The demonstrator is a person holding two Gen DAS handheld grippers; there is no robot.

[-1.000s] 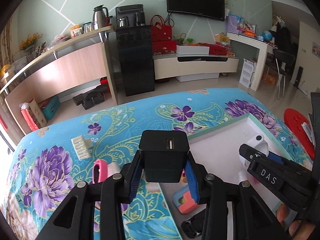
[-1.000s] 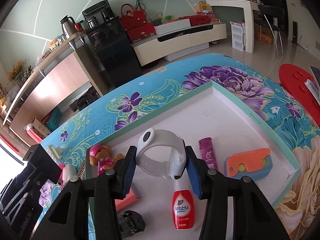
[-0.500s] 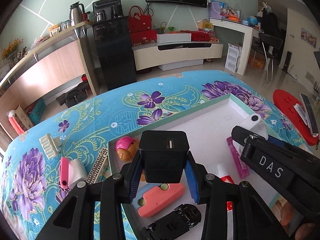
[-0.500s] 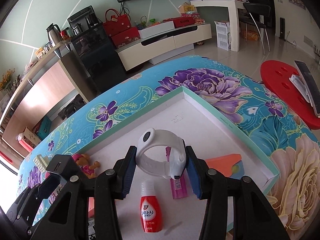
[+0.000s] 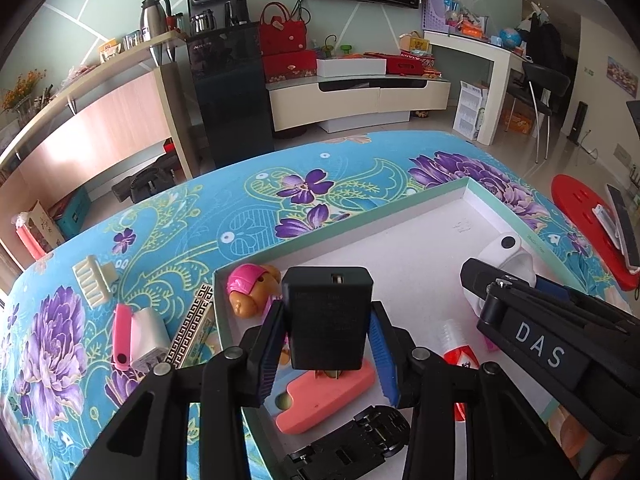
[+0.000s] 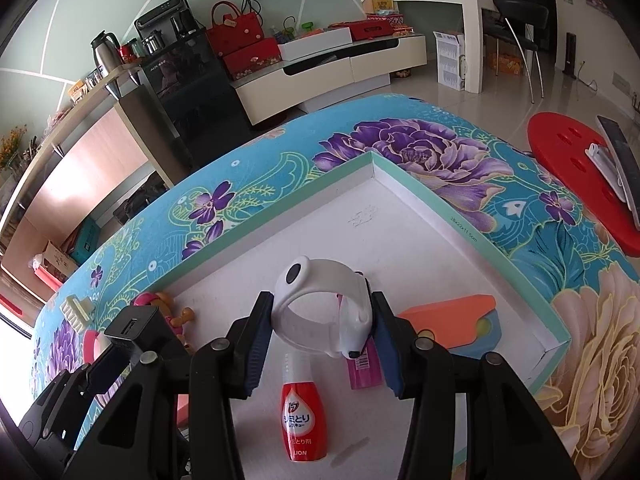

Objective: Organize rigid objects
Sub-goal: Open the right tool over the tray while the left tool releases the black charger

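Now, in the left wrist view, my left claw (image 5: 330, 344) has a black USB charger block (image 5: 329, 322) standing upright between its blue pads (image 5: 379, 354), port side up. The jaws have just been opening: the left pad seems to touch the block's side, a sliver of gap shows at the right one, so I judge the grip is loosening for a release. The block hangs over the near-left part of the shallow white tray (image 5: 424, 200), directly above a pink-and-coral toy (image 5: 324, 394) and just near of a small pink-helmeted figure (image 5: 250, 290). Straight down is the way the drop goes. Its underside is hidden, so I cannot tell whether it already rests on anything. A toy car (image 5: 352, 440) is cut off at the near edge. Outside the tray, left on the floral counter (image 5: 168, 232), lie a comb piece (image 5: 94, 280) and a pink-white item (image 5: 136, 336) I cannot identify.

From the right wrist view, my right claw (image 6: 320, 338) is clamped on a white watch-style band (image 6: 324, 308), its loop lying crosswise between the pads, above the tray's middle. Below it are a red bottle (image 6: 302, 416) and a pink stick (image 6: 362, 368), half hidden by the band. An orange-and-blue toy (image 6: 456, 322) lies to the right. The left claw sits lower left, nearer the tray's left wall.
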